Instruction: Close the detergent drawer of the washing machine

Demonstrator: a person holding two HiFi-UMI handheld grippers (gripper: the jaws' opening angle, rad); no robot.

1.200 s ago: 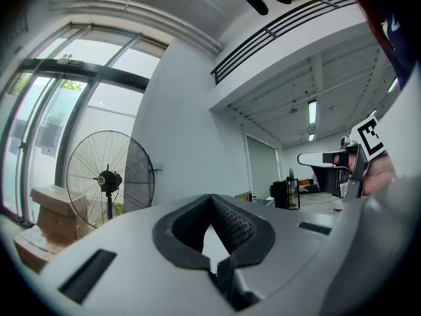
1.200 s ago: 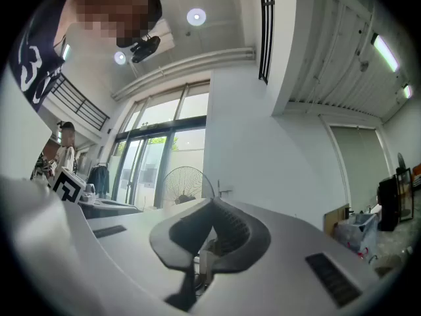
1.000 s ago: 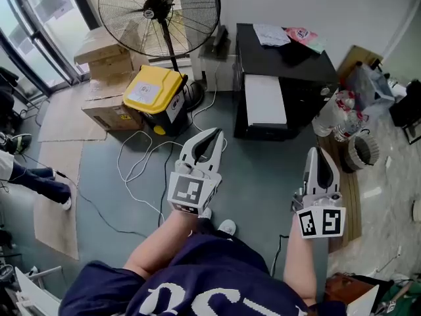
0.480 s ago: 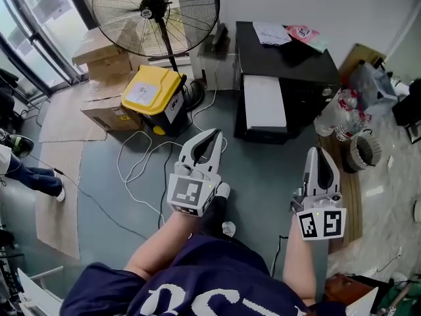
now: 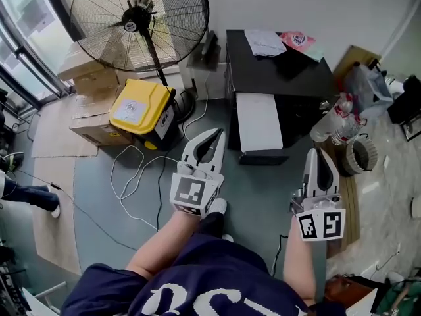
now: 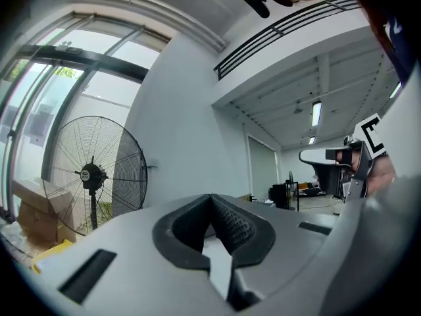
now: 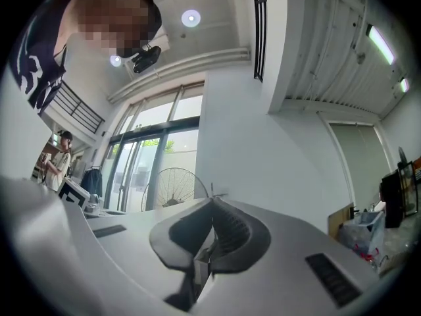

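In the head view a black washing machine [image 5: 283,78] stands against the far wall. A long white drawer [image 5: 258,120] sticks out of its front towards me, ending in a dark front edge. My left gripper [image 5: 216,134] is shut and empty, its tips just left of the drawer's near end and apart from it. My right gripper [image 5: 320,154] is shut and empty too, to the right of the drawer and short of the machine. The left gripper view shows only its closed jaws [image 6: 212,199] and the room beyond; the right gripper view shows its closed jaws [image 7: 212,202] likewise.
A large pedestal fan [image 5: 135,18] stands at the far left, with a yellow-lidded bin [image 5: 139,110] and cardboard boxes [image 5: 92,78] beside it. White cables [image 5: 138,170] loop over the floor. Bottles and bags [image 5: 342,120] and a basket [image 5: 360,153] crowd the right. Papers [image 5: 266,41] lie on the machine.
The person has stepped forward, so the machine and its white drawer now sit nearer both grippers. Both pairs of jaws have stayed shut.
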